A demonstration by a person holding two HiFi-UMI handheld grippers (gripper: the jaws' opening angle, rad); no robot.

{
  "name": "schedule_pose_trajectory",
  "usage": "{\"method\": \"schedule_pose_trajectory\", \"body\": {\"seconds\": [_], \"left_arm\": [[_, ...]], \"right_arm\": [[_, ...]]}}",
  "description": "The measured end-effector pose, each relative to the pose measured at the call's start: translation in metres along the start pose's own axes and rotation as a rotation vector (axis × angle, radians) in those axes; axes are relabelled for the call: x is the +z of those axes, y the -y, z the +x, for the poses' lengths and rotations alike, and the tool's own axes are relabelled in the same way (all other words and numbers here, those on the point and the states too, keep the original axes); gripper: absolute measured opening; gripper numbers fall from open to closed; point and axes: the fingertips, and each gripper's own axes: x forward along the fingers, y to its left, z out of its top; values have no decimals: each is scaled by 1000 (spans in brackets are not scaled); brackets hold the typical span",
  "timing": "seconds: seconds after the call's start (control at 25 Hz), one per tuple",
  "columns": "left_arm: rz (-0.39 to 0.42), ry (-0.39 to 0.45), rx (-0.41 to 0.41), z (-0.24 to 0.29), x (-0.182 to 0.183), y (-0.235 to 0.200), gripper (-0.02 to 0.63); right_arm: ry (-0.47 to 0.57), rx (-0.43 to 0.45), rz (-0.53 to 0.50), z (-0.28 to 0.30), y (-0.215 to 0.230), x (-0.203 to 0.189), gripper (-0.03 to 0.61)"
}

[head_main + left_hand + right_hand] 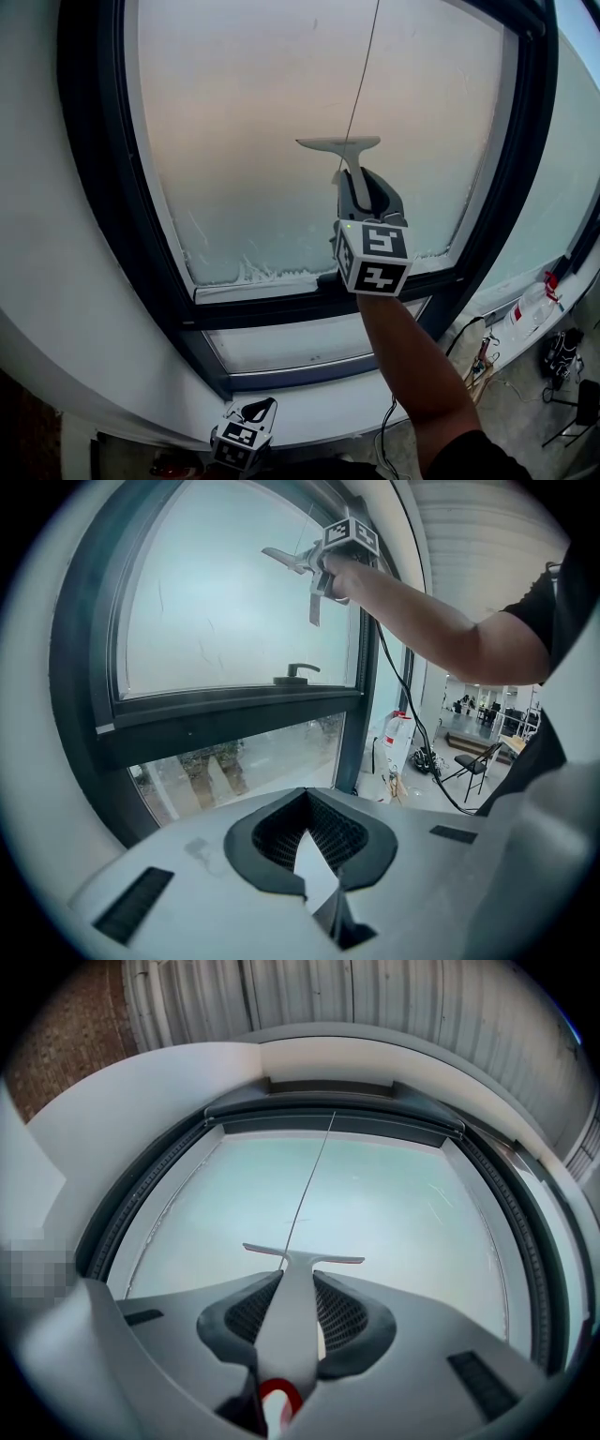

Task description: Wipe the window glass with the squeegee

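A grey squeegee (pixel 341 147) is held up against the frosted window glass (pixel 244 131), its blade level near the middle of the pane. My right gripper (pixel 360 190) is shut on the squeegee's handle, just below the blade. In the right gripper view the handle (pixel 286 1321) runs between the dark pads (pixel 349 1321) up to the blade. The left gripper view shows the squeegee (pixel 292 561) and the right gripper (pixel 330 566) high on the pane. My left gripper (pixel 256 411) hangs low by the sill, shut (pixel 309 832) with nothing in it.
A dark frame (pixel 103 187) surrounds the pane, with a window handle (pixel 296 672) at its bottom edge and a lower pane (pixel 300 342) beneath. A thin cord (pixel 363 70) hangs down the glass. A bottle (pixel 531 307), cables and a chair (pixel 473 761) are to the right.
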Motion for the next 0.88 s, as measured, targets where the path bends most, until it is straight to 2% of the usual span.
{"method": "schedule_pose_trajectory", "body": {"seconds": [0.6,0.88], "left_arm": [[-3,-9,-17,1,-6,1,0],[7,-10,-26,-1,-8,-1,0]], "right_arm": [[-114,-30,37,-27,-6,-73,87],[-168,-49,13,-45,-11,-111,87]]}}
